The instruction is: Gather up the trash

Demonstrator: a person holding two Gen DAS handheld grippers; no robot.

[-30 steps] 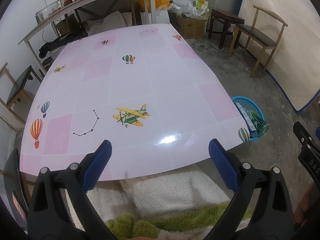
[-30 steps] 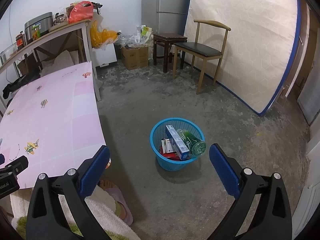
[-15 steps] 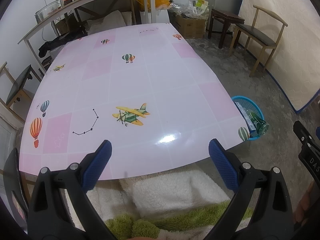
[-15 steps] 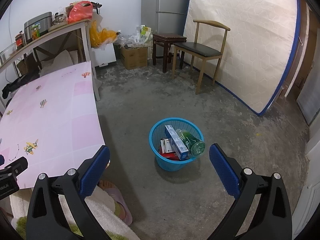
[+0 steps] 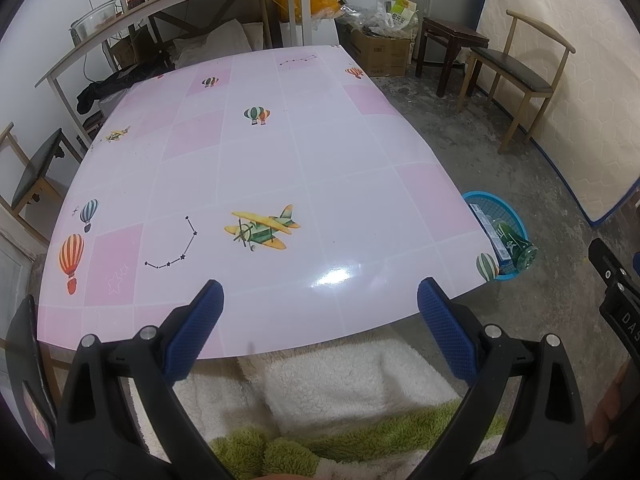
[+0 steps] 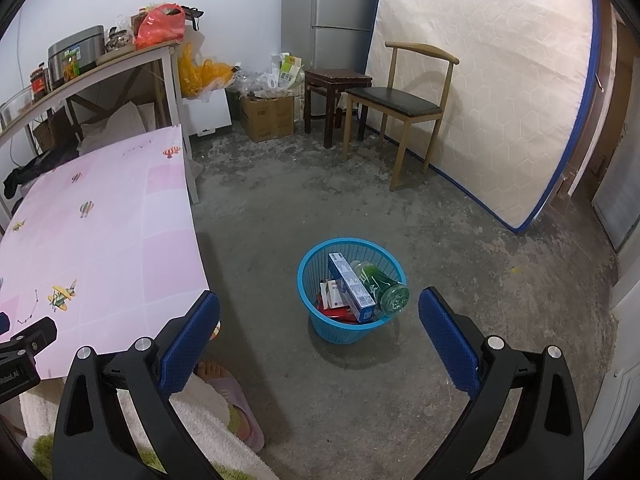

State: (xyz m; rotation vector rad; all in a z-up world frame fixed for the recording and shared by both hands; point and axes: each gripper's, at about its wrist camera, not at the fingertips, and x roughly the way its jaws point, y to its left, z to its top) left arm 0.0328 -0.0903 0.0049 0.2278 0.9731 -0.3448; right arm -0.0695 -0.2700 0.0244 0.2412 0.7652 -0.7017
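A blue plastic basket (image 6: 308, 280) stands on the concrete floor right of the table. It holds a green bottle (image 6: 380, 284), a blue-and-white carton (image 6: 352, 286) and some red and white packets. In the left wrist view the same basket (image 5: 516, 220) peeks out past the table's right edge. My right gripper (image 6: 319, 334) hovers above and just in front of the basket, open and empty. Over the near edge of the pink table (image 5: 280, 160), my left gripper (image 5: 319, 328) is open with nothing between its blue pads.
The pink tabletop carries only printed balloons and planes. A wooden chair (image 6: 404, 100), a dark stool (image 6: 336, 80), a cardboard box (image 6: 266, 116) and a mattress (image 6: 492, 80) line the far side. A shelf (image 6: 100, 64) with jars stands behind the table. A slippered foot (image 6: 224, 384) rests below.
Both views have shifted very slightly; the basket sits a touch further left in the right wrist view. Both grippers stay open.
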